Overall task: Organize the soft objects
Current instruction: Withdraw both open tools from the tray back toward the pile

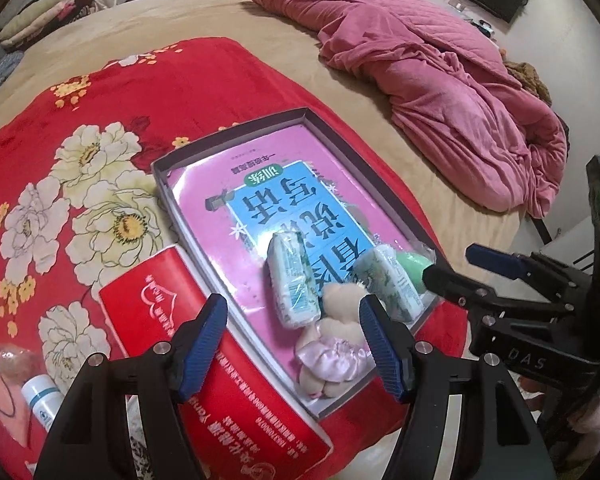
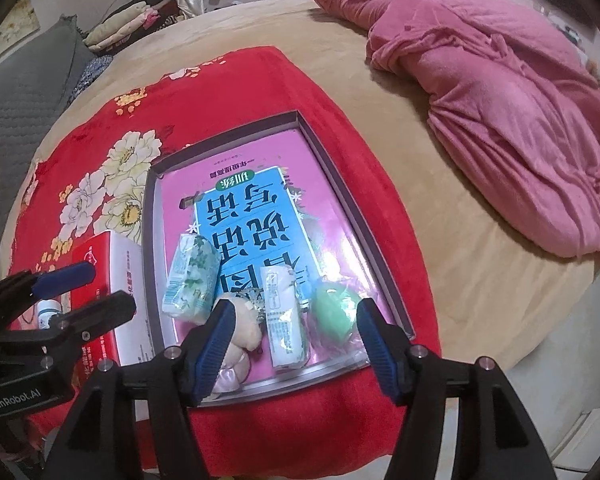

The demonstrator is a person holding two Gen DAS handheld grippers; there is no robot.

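Already the soft things — two tissue packs, a plush toy, a green sponge — lie in the tray, while both the left gripper and right gripper gape wide and empty, so a careless reach could probably nudge the crowded pile.

Tissue packs, plush toy, green sponge lie boxed (tray).

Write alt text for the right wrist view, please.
The open right gripper hovers over a shallow box on a red floral blanket, holding two tissue packs, a plush toy and a green sponge.
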